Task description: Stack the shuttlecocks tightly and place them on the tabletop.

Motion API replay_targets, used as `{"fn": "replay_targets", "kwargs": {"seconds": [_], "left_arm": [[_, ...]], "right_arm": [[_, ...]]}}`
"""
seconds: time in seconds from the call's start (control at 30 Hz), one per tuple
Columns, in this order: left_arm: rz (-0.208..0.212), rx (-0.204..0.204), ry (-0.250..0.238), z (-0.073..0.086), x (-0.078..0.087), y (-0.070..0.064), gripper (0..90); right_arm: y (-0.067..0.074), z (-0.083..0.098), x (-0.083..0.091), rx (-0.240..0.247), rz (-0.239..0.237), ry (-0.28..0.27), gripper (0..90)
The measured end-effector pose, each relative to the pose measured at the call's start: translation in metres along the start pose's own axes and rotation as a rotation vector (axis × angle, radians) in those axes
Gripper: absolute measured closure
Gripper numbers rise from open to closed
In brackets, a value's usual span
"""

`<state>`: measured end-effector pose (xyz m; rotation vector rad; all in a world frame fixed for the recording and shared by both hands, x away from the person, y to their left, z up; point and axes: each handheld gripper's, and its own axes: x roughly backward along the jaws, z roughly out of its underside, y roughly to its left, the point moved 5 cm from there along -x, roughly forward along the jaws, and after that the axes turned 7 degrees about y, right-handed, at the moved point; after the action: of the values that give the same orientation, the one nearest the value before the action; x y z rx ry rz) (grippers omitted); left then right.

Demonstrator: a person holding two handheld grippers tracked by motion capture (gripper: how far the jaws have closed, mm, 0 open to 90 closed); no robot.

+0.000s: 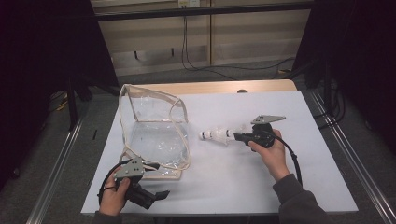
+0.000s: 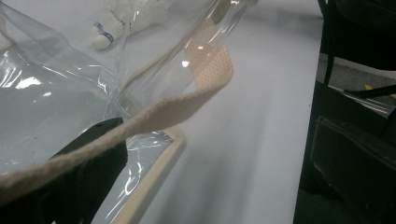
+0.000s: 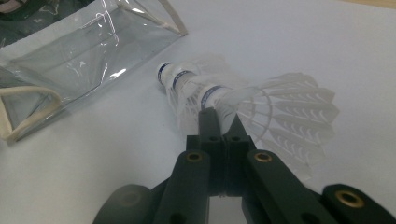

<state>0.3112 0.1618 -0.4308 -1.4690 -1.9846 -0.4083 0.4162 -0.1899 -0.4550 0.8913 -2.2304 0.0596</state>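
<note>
On the white table: shuttlecocks clenched in the right gripper.
Their long axis pointed left toward the clear bag; the left gripper, near its strap, grip unclear.

A white sheet covers most of the desk, whose pale wooden top shows as a strip along the far edge. Black cables trail over the grey floor beyond it, before a light panelled wall. Metal rails run along either side.
</note>
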Motion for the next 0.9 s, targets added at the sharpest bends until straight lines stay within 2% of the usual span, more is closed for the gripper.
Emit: {"fn": "replay_targets", "kwargs": {"seconds": [0.23, 0.9], "left_arm": [[-0.001, 0.001, 0.0, -0.0001, -0.0002, 0.0, 3.8], [-0.003, 0.005, -0.004, -0.0004, -0.0007, -0.0001, 3.8]], "right_arm": [[-0.0004, 0.0, -0.0012, -0.011, -0.001, -0.003, 89.8], [0.0024, -0.0014, -0.0083, 0.0, 0.004, 0.004, 89.8]]}}
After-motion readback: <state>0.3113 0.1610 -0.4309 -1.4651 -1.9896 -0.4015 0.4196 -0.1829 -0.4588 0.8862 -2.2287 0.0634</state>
